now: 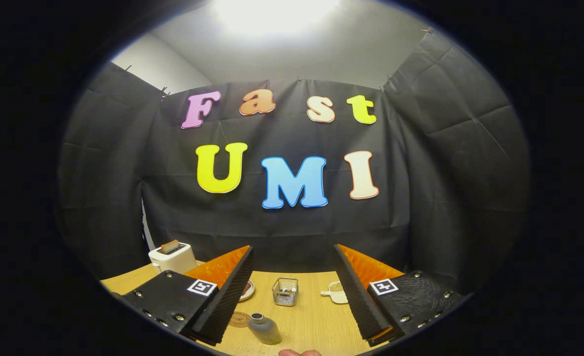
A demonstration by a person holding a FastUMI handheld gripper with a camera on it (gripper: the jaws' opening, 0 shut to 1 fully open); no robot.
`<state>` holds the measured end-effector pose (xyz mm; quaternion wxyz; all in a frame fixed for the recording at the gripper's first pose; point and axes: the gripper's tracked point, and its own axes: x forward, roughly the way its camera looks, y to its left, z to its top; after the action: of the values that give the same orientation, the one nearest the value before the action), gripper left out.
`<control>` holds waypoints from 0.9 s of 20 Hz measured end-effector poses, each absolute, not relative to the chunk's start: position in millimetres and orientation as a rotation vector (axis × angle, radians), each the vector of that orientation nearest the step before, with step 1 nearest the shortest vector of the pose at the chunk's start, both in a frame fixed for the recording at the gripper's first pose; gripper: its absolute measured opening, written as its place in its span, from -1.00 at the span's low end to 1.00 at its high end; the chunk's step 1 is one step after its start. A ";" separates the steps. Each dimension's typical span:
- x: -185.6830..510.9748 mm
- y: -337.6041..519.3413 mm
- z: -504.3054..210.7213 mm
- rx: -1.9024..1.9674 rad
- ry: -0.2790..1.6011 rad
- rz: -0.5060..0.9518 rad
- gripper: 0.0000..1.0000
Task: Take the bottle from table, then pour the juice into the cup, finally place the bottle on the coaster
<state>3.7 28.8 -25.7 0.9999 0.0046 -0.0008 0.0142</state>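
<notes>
Coaster at 9 o'clock of the bottle, partly hidden behind a finger of the hand-held gripper; cup's contents indiscernible.

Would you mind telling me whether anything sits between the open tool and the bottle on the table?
Nothing visible does. The tool is open, its fingers spread wide, and the bottle stands between them on the table, nearer the left finger. The wire basket sits beyond the bottle, and the coaster lies just beside it.
</notes>
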 end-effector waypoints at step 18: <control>19.9 83.6 -171.6 0.017 0.099 0.053 0.94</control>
<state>19.9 83.6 -171.6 0.9984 0.0082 0.0494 0.0263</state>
